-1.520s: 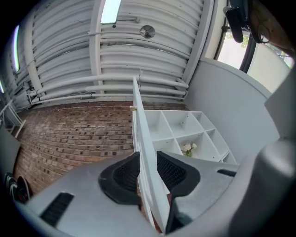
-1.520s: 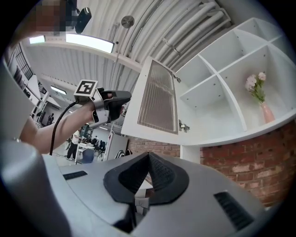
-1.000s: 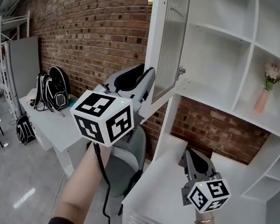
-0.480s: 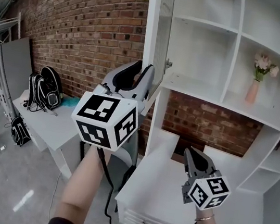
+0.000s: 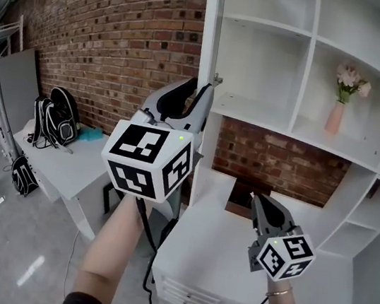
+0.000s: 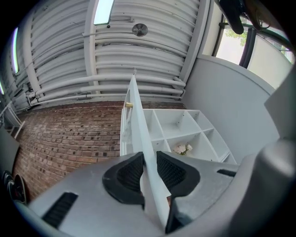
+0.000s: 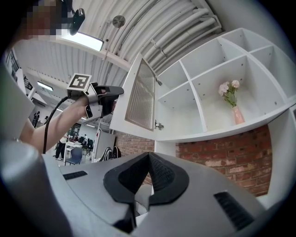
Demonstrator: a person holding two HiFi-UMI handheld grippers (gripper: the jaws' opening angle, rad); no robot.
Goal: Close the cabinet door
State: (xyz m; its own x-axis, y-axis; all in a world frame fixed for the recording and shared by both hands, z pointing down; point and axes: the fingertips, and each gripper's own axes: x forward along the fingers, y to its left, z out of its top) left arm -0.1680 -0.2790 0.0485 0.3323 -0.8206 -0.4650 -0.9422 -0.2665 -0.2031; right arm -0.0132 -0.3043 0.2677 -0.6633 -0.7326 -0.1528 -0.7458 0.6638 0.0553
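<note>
Left gripper (image 5: 198, 88) is raised to the left end of the white shelf unit (image 5: 307, 59). Its jaws are clamped on the free edge of the cabinet door (image 5: 210, 29). In the left gripper view the door panel (image 6: 138, 120) runs straight through between both pads (image 6: 129, 173), and the pads press on both faces.

The door is open. From the head view it shows edge-on, standing out from the front of the unit. The right gripper view shows its ribbed pane (image 7: 139, 95) and a hinge (image 7: 158, 125) at the lower inner corner. There is a small brass knob (image 6: 128, 105) near the top of the free edge.

Right gripper (image 5: 259, 203) is low, over the white desk (image 5: 216, 259), and well apart from the door. Its jaws are closed tip to tip with nothing between them, as its own view (image 7: 148, 169) shows.

A pink vase with flowers (image 5: 335, 115) stands in an open compartment to the right of the door, clear of both grippers. A brick wall (image 5: 115, 36) is behind. Backpacks (image 5: 58, 119) sit on a grey side table (image 5: 66, 167) on the left.
</note>
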